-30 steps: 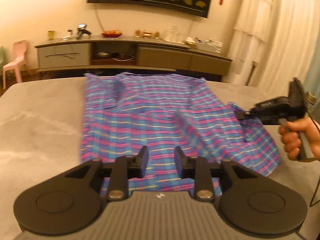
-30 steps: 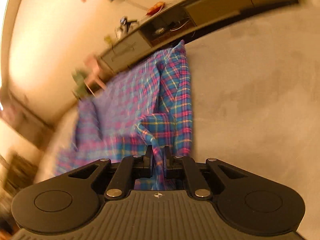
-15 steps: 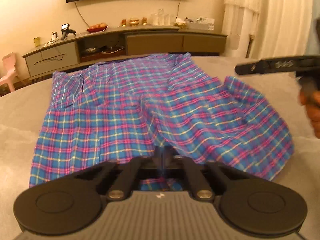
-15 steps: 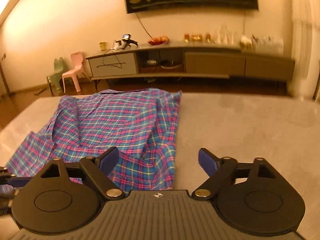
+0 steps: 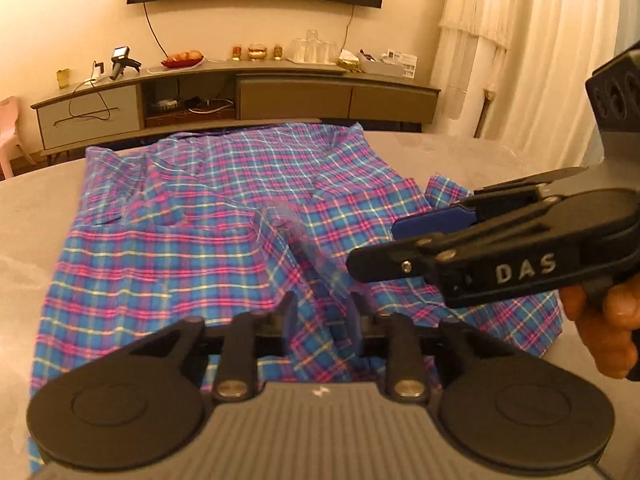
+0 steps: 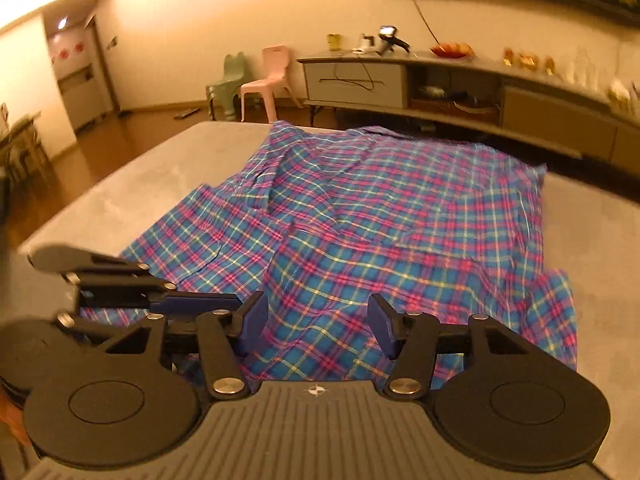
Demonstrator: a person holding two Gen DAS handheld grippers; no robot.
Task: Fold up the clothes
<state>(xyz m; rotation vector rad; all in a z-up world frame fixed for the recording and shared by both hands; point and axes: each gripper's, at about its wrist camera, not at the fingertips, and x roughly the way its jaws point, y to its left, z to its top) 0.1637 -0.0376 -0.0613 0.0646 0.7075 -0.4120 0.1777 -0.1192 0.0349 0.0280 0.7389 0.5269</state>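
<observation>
A blue and pink plaid shirt (image 5: 180, 248) lies spread on the grey table (image 5: 40, 208), with rumpled folds down its middle. My left gripper (image 5: 322, 312) is at the shirt's near hem. Its fingers stand apart, and a raised ridge of cloth runs between them, blurred. My right gripper (image 6: 318, 322) is open wide just above the near part of the shirt (image 6: 400, 208), with nothing between its pads. From the left wrist view the right gripper (image 5: 396, 244) shows side-on, close on the right, held by a hand (image 5: 600, 320). The left gripper (image 6: 224, 301) lies just left of the right one.
A long low sideboard (image 5: 280, 92) with small items stands beyond the table's far edge. White curtains (image 5: 520, 60) hang at the right. A pink chair (image 6: 268, 80) and a green chair (image 6: 224, 84) stand on the floor past the table's left edge (image 6: 100, 200).
The left gripper, shut on the hem half a second ago, now has its fingers apart. The right gripper let go of the shirt's right side and swung in close beside the left.
</observation>
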